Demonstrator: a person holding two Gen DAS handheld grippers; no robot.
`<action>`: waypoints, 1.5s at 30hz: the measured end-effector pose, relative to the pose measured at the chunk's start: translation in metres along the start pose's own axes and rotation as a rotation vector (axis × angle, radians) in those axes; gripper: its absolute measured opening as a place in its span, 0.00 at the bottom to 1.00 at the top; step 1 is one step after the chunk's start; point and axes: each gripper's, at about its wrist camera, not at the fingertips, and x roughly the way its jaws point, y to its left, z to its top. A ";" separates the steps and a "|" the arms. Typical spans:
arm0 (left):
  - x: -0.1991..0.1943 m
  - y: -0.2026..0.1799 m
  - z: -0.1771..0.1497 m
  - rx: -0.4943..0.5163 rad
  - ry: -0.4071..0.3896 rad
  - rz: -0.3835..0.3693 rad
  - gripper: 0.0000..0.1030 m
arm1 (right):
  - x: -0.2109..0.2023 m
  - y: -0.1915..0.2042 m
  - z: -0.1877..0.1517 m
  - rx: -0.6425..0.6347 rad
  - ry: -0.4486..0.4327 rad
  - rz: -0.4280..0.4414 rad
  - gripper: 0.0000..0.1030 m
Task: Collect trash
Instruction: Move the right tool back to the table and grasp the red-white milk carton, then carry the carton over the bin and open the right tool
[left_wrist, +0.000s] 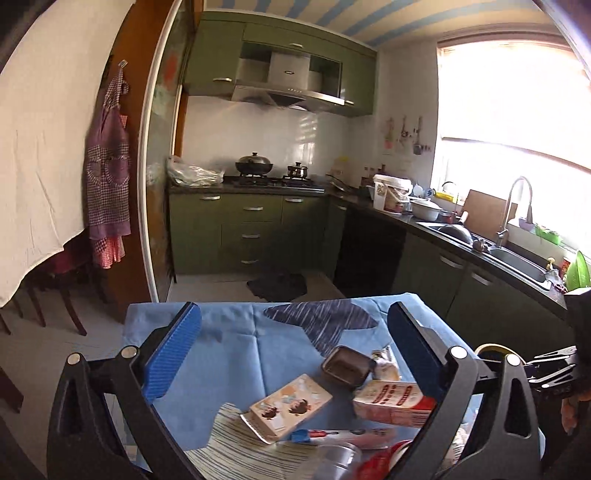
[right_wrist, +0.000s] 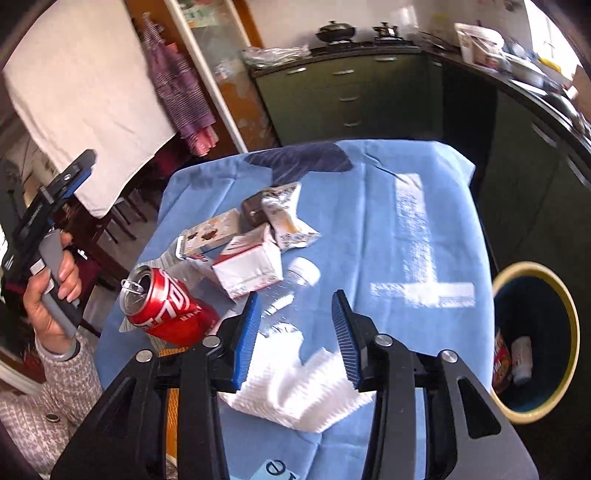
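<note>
left gripper (left_wrist: 295, 354) – raised, open | right gripper (right_wrist: 295, 332) – open above tissue (right_wrist: 295, 387)

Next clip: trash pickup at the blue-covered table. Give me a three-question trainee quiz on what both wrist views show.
1. True or false: the red soda can stands upright on the blue tablecloth.
2. What lies directly under the right gripper?
3. Multiple choice: the trash bin is (A) empty, (B) already holding items, (C) tipped over.

Key:
1. False; it lies on its side.
2. A crumpled white paper towel.
3. B. Neither the right gripper nor the left gripper holds anything; both are open.
</note>
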 end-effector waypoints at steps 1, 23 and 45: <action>0.005 0.006 -0.003 -0.016 0.002 0.001 0.93 | 0.006 0.011 0.004 -0.047 0.001 0.010 0.59; 0.029 0.019 -0.037 -0.088 0.046 -0.053 0.93 | 0.103 0.047 0.022 -0.305 0.107 -0.031 0.51; 0.033 0.015 -0.042 -0.080 0.066 -0.051 0.93 | -0.049 -0.059 -0.009 0.057 -0.153 -0.150 0.51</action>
